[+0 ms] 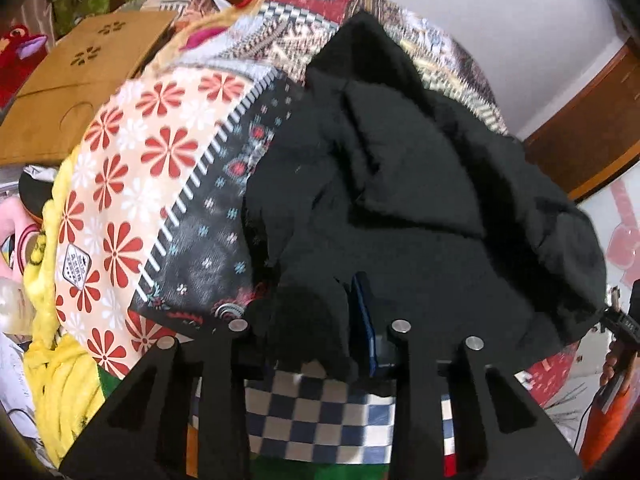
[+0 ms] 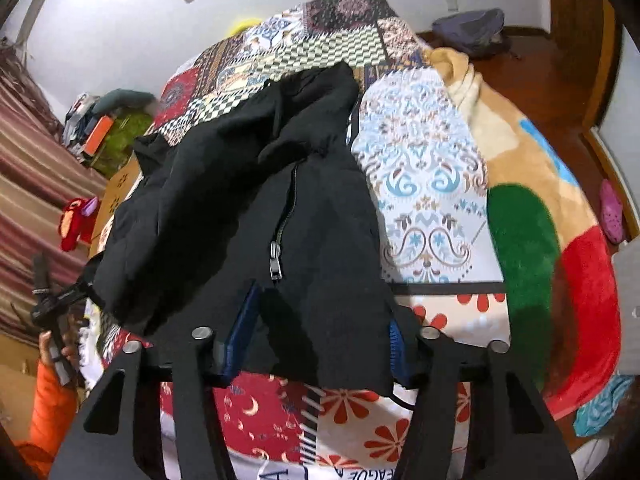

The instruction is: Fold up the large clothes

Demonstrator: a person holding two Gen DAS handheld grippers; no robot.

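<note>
Presently, left wrist view: left gripper [image 1: 320,312] pinching near hem of black jacket [image 1: 420,184] lying on patchwork bedspread [image 1: 160,140] | right wrist view: right gripper [image 2: 320,328] pinching same hem beside zipper [image 2: 285,216] | step: gripping hem to fold; next: carry both corners forward together.

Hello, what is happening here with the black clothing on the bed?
A person holds a tool in each hand and is handling a black zip-up jacket that lies on a bed with a patchwork cover. The left tool has the near hem of the jacket between its fingers. The right tool has the hem beside the zipper between its fingers. The jacket is bunched up, not yet folded.
</note>
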